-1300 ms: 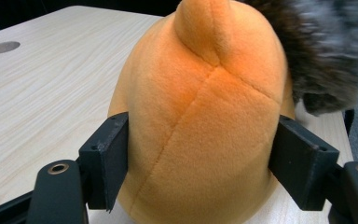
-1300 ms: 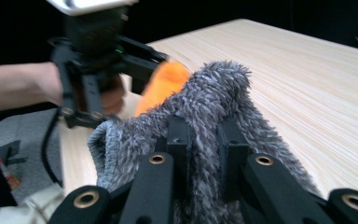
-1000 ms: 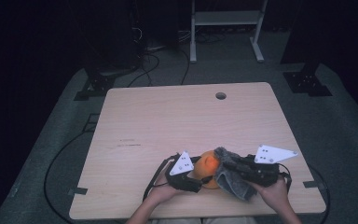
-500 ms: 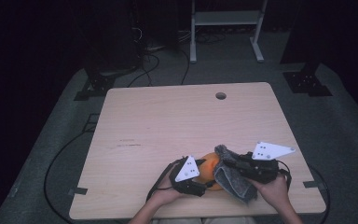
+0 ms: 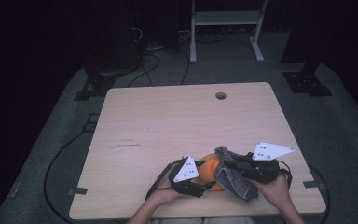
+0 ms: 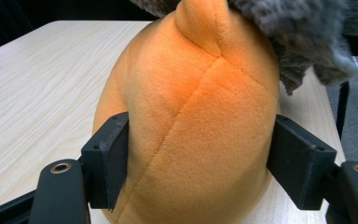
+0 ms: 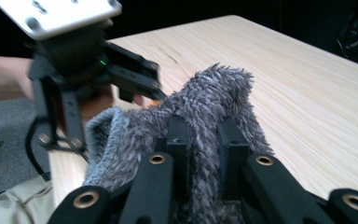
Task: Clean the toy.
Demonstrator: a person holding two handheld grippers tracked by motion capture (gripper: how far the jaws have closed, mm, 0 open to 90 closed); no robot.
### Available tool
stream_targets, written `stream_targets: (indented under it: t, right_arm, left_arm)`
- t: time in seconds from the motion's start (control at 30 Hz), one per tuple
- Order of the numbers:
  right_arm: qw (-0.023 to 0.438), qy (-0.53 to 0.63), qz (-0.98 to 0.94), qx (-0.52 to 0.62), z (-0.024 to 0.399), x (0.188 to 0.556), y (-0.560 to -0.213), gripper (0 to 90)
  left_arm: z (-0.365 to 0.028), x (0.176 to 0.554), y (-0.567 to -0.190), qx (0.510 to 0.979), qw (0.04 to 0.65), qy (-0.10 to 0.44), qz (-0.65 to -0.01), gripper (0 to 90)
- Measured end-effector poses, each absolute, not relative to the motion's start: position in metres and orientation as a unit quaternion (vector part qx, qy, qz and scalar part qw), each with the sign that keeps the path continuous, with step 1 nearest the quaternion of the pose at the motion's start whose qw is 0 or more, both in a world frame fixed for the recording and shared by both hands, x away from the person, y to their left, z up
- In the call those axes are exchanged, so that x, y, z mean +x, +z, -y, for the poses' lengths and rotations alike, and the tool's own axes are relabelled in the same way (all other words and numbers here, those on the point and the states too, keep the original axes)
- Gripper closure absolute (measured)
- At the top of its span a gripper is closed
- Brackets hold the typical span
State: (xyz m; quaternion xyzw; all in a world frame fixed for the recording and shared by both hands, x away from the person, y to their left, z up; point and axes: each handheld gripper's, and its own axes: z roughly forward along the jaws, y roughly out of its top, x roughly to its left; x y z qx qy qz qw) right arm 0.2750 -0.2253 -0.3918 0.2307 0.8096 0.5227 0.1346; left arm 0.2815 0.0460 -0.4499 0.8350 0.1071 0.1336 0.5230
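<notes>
An orange plush toy (image 5: 209, 169) stands near the table's front edge. My left gripper (image 5: 208, 183) comes at it from the left, and its jaws press into both sides of the toy (image 6: 191, 126). A grey fuzzy cloth (image 5: 233, 179) drapes over the toy's top and right side, and shows at the top (image 6: 298, 28) of the left gripper view. My right gripper (image 5: 229, 164) reaches in from the right, shut on a fold of this cloth (image 7: 209, 100). In the right gripper view the left gripper (image 7: 140, 81) sits just behind the cloth.
The wooden table (image 5: 182, 121) has a round cable hole (image 5: 220, 95) near its far edge. Both hands work close to the front edge. A white metal frame (image 5: 226, 18) and dark stands are on the floor beyond, with cables (image 5: 56, 158) at the left.
</notes>
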Motion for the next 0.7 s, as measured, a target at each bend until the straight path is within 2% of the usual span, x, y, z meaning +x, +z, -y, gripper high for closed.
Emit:
stream_targets:
  t: [0.33,0.53,0.7]
  right_arm:
    - [0.125,0.511,-0.800,0.289,0.258,0.288,-0.412,77.4]
    - [0.118,0.531,-0.798,0.260,0.250,0.280,-0.403,77.4]
    - [0.113,0.523,-0.802,0.265,0.249,0.283,-0.410,77.4]
  left_arm:
    - [-0.053,0.286,-0.450,0.834,0.525,0.123,-0.115,27.3]
    - [-0.056,0.288,-0.450,0.833,0.528,0.118,-0.120,27.2]
    - [-0.058,0.289,-0.451,0.832,0.529,0.115,-0.120,27.0]
